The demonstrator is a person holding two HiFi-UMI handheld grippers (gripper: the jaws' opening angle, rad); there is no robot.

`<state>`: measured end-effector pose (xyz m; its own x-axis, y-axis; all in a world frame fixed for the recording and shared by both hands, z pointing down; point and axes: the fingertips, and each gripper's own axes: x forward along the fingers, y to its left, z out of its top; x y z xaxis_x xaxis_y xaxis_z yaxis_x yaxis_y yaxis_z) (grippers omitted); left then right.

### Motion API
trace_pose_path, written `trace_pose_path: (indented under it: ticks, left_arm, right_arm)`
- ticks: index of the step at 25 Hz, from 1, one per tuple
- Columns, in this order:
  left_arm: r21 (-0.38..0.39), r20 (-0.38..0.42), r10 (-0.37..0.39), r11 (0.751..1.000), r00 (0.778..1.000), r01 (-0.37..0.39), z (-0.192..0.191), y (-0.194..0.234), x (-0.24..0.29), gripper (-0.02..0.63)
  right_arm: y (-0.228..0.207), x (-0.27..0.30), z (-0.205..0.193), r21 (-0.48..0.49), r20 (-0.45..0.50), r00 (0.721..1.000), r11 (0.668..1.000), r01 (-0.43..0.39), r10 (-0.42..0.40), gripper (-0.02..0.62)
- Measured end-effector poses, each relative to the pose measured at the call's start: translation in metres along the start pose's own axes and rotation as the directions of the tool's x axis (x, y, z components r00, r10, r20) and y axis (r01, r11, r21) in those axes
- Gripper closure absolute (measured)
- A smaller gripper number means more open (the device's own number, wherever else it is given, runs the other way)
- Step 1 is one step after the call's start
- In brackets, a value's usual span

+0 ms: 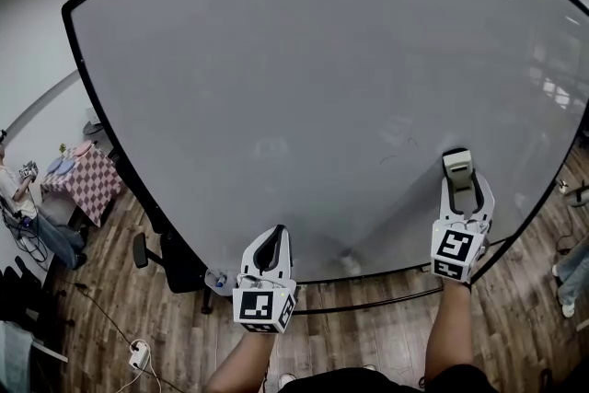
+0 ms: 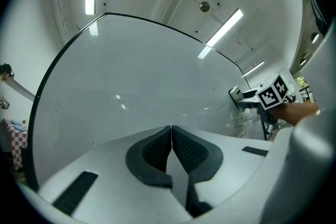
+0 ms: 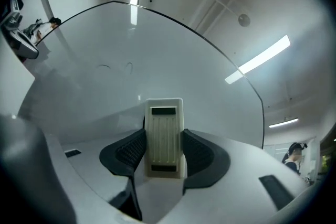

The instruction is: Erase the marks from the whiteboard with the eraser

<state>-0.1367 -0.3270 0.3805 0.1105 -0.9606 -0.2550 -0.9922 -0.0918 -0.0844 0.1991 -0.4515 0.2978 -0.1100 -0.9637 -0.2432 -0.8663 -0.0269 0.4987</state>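
Observation:
A large whiteboard [image 1: 304, 78] fills the head view, with faint thin marks [image 1: 402, 145] low on its right half. My right gripper [image 1: 460, 182] is shut on a cream eraser [image 1: 457, 167], held up against the board just right of and below those marks. In the right gripper view the eraser [image 3: 164, 136] stands upright between the pads, and the faint marks [image 3: 115, 66] lie up to the left. My left gripper [image 1: 270, 246] is shut on nothing near the board's lower edge. Its pads [image 2: 157, 150] meet in the left gripper view.
A black office chair [image 1: 170, 258] stands at the board's lower left on the wooden floor [image 1: 110, 299]. A small table with a checked cloth [image 1: 87, 181] is at far left. A white power strip [image 1: 138, 352] and cables lie on the floor.

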Motion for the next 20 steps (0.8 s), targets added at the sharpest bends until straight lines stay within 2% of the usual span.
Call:
trace_pose_path:
  ticks: [4, 10, 15, 20]
  left_arm:
    - [-0.009, -0.007, -0.014, 1.000, 1.000, 0.013, 0.000, -0.001, -0.001, 0.584]
    - [-0.015, 0.000, -0.045, 0.999, 0.999, 0.045, 0.004, -0.014, 0.006, 0.585]
    - [-0.018, 0.012, -0.072, 0.997, 0.997, 0.073, 0.009, -0.023, 0.015, 0.585]
    - [-0.010, 0.041, -0.089, 0.996, 0.995, 0.090, 0.022, -0.030, 0.024, 0.586]
  right_arm:
    - [-0.026, 0.005, -0.005, -0.010, -0.022, 0.999, 0.999, 0.036, -0.036, 0.353]
    - [-0.024, 0.001, -0.002, -0.014, -0.022, 0.999, 0.999, 0.035, -0.036, 0.353]
    - [0.018, -0.019, 0.032, 0.043, 0.063, 0.996, 0.997, -0.065, 0.062, 0.353]
    - [0.078, -0.034, 0.080, 0.080, 0.150, 0.968, 0.974, -0.213, 0.200, 0.353]
